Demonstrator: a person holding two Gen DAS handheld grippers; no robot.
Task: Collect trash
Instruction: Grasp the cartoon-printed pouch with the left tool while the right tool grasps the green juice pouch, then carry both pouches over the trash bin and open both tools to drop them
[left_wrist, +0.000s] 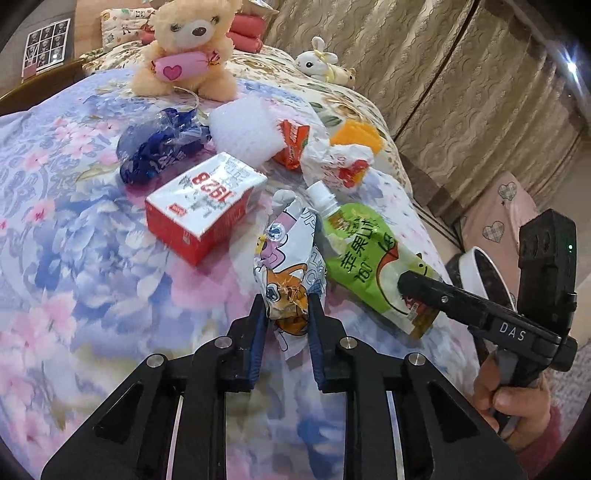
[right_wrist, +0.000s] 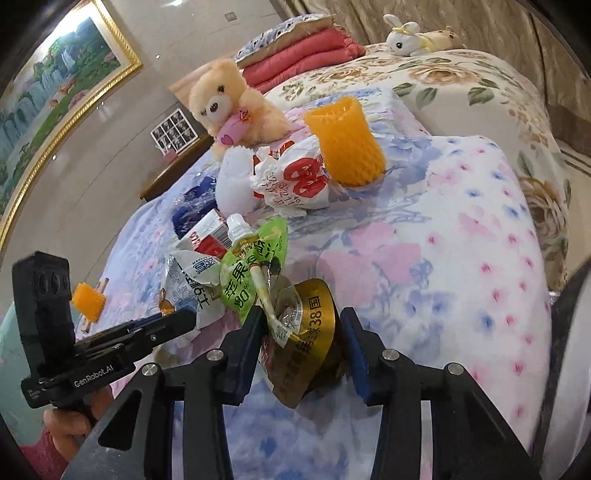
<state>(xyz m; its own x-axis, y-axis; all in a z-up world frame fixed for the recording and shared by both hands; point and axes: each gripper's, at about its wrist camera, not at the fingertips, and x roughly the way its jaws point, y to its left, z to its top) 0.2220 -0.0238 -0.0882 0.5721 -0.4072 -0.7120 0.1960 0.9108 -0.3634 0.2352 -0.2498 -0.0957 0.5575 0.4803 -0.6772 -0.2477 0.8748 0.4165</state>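
Between our left gripper's (left_wrist: 287, 314) jaws, clamped on its near end, the cartoon pouch (left_wrist: 290, 254) runs toward 12 o'clock, while our right gripper (right_wrist: 304, 332) stands apart around the green pouch's (right_wrist: 255, 266) gold base.

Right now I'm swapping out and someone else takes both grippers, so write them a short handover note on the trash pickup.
Left gripper: closed on the cartoon snack wrapper, still lying on the bedspread.
Right gripper: jaws apart around the green juice pouch, not visibly clamped.
Done: nothing visibly binned yet.
Left: red-and-white box, blue wrapper, white foam net, orange carton, crumpled paper bag, orange foam net.
White bin sits at the bed's right edge.
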